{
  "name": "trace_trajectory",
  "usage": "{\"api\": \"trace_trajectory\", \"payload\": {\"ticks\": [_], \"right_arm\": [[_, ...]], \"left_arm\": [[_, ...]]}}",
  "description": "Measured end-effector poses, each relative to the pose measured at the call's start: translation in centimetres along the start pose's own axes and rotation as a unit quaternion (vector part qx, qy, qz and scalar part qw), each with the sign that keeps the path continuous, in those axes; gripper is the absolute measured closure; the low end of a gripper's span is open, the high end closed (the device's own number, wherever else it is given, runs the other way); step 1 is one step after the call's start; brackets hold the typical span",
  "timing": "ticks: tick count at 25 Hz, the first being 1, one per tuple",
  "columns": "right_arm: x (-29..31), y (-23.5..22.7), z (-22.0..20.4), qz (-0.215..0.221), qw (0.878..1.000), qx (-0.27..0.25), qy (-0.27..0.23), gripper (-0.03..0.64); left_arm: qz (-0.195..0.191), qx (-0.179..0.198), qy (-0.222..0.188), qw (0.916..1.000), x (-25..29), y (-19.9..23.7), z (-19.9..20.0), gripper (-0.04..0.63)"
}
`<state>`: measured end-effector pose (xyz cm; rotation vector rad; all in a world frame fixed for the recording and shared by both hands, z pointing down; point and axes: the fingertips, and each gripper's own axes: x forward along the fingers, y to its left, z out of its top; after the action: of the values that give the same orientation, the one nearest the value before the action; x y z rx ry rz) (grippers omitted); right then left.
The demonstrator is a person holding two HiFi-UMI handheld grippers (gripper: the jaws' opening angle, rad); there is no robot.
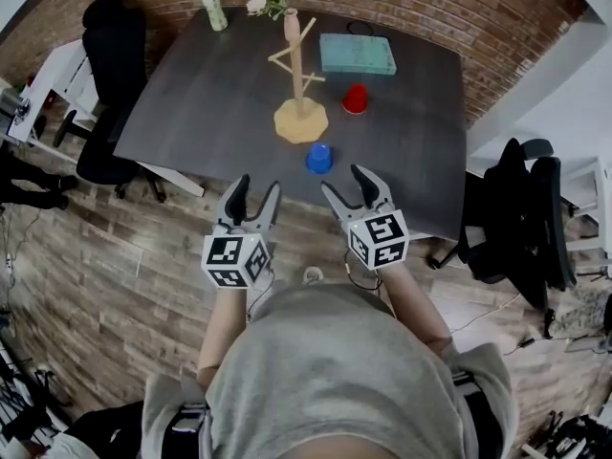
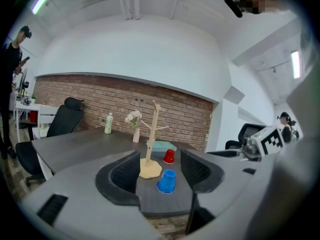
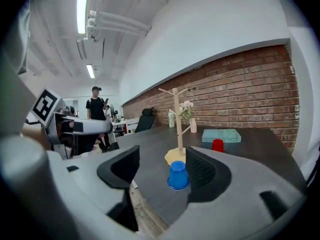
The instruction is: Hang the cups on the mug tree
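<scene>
Dark table (image 1: 210, 94) bears wooden mug tree (image 1: 295, 65); blue cup (image 1: 318, 159), red cup (image 1: 356, 98) inverted.

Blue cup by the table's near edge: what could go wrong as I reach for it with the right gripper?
1. The small blue plastic cup stands upside down near the front edge of the dark table; a glancing touch from the open right gripper might topple it and roll it off.
2. The base of the wooden mug tree sits just behind the cup; overreaching could bump it and tip the tall, thin tree.
</scene>
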<state>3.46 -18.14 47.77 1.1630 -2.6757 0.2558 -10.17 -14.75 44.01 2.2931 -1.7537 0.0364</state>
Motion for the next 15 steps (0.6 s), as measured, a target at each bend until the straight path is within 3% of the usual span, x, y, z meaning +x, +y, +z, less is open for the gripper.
{"api": "trace_trajectory", "payload": {"ticks": [9, 15], "right_arm": [[5.8, -1.3, -3.5, 0.011, 0.999, -0.026, 0.041, 0.328], [10.0, -2.2, -6.1, 0.009, 0.996, -0.035, 0.083, 0.328]], "left_arm": [[0.03, -0.005, 0.005, 0.9995, 0.4, 2.6, -0.4, 0.36], [0.026, -0.005, 0.013, 0.9996, 2.5, 4.3, -0.3, 0.36]]}}
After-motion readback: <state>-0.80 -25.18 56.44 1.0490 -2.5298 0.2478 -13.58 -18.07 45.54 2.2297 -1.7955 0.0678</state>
